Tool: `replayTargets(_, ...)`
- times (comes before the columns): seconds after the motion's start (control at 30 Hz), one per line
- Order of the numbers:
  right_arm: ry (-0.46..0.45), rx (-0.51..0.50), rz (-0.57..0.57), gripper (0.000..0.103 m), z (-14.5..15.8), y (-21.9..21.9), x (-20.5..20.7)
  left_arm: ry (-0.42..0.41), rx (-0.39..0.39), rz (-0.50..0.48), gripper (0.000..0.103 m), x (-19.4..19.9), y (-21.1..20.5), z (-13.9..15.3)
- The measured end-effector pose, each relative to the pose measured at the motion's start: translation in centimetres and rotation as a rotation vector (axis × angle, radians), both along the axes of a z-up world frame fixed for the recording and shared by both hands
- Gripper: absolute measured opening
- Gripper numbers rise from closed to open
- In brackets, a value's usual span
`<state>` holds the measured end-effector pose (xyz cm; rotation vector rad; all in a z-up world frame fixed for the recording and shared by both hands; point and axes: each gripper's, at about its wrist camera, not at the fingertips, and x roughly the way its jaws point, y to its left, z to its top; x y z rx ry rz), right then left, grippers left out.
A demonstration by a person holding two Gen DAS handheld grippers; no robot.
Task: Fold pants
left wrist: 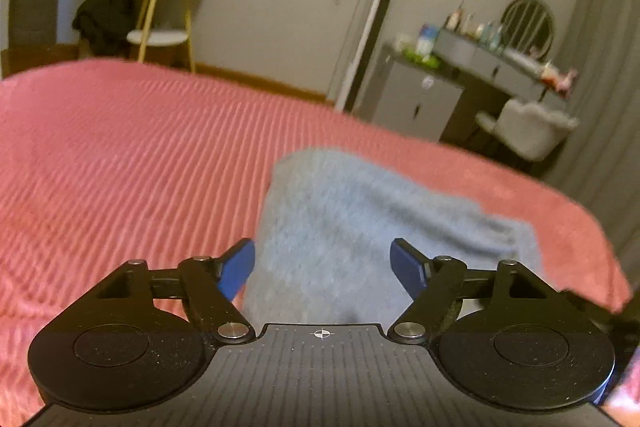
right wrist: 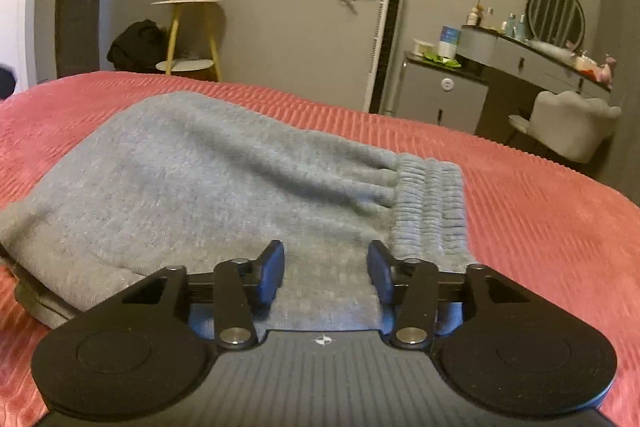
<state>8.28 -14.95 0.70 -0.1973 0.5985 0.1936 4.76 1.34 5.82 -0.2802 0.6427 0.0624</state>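
Right wrist only: pants (right wrist: 208,179) waistband (right wrist: 430,203).

Soft, matt grey knit cloth is being shown by the pants (right wrist: 208,179), ribbed at the waistband (right wrist: 432,203). The bed (left wrist: 120,155) is being covered in corded pink fabric.
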Motion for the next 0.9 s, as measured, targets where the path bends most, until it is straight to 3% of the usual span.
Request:
replayTargets(0.07, -0.006, -0.020, 0.012, 0.051, -0.2, 0.3, -0.1, 0.074, 0.007, 0.007, 0.074, 1.3, -0.3, -2.5)
replayTargets(0.17, -0.018, -0.048, 0.032, 0.052, -0.3, 0.8, -0.7, 0.187, 0.041, -0.004, 0.077, 2.3, -0.9, -6.2)
replayTargets(0.27, -0.022, -0.073, 0.050, 0.056, -0.5, 1.1, -1.4, 0.139, 0.177, -0.037, 0.080, 1.6, -2.5, -6.4)
replayTargets(0.33, -0.022, -0.096, 0.062, 0.061, -0.7, 1.4, -1.4, 0.125, 0.201, -0.038, 0.082, 1.4, -2.9, -6.6)
replayTargets(0.43, -0.015, -0.101, 0.062, 0.064, -0.7, 1.6, -1.3, 0.119, 0.180, -0.010, 0.090, 1.4, -2.7, -7.1)
replayTargets(0.63, -0.010, -0.176, 0.066, 0.072, -0.3, 2.7, -2.4, 0.102, 0.039, 0.054, 0.087, -1.0, -0.9, -6.1)
replayTargets(0.73, 0.043, -0.123, 0.052, 0.080, 1.0, 2.6, -3.0, 0.098, 0.088, 0.023, 0.086, -2.2, -1.8, -5.4)
replayTargets(0.87, 0.151, 0.035, 0.023, 0.078, 2.2, 1.6, -3.8, 0.113, 0.101, -0.008, 0.083, -2.8, -2.8, -5.1)
replayTargets(0.9, 0.185, 0.082, 0.008, 0.073, 2.3, 1.3, -4.1, 0.111, 0.102, -0.019, 0.084, -2.9, -3.0, -5.2)
